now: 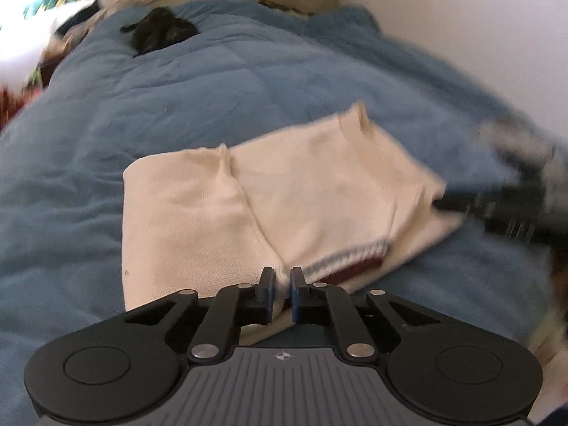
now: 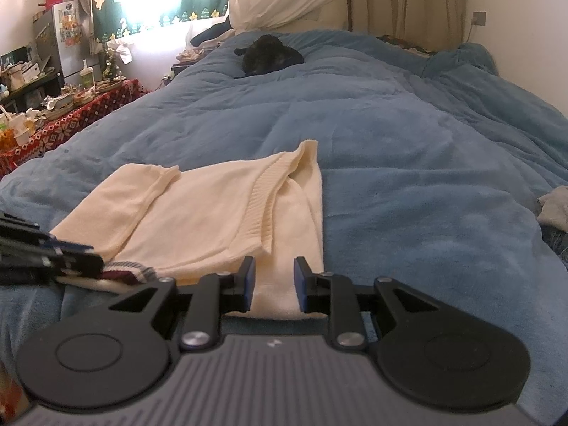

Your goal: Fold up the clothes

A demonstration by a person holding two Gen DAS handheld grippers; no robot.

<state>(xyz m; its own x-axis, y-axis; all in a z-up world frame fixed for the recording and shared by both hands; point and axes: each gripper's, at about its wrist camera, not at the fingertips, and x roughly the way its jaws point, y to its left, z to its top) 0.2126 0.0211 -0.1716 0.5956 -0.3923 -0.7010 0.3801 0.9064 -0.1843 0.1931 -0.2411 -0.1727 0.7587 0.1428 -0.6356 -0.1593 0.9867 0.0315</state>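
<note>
A cream sweater [image 1: 301, 191] [image 2: 198, 206] lies partly folded on the blue blanket [image 1: 177, 106] [image 2: 408, 177], with one sleeve laid across its body. Its striped hem [image 1: 351, 262] [image 2: 131, 271] shows at the near edge. My left gripper [image 1: 282, 280] is shut on a pinch of sweater fabric beside that hem, and creases run into the narrow gap. In the right wrist view it [image 2: 99, 261] comes in from the left. My right gripper [image 2: 274, 277] rests over the sweater's near right strip, with flat fabric between its parted pads. It appears blurred in the left wrist view [image 1: 443, 204].
A dark bundle [image 1: 159, 33] [image 2: 269, 53] lies far up the bed near the pillows. A grey cloth [image 2: 553, 206] sits at the bed's right edge. A cluttered low table with a red patterned cover [image 2: 53, 113] stands left of the bed. A wall runs along the right.
</note>
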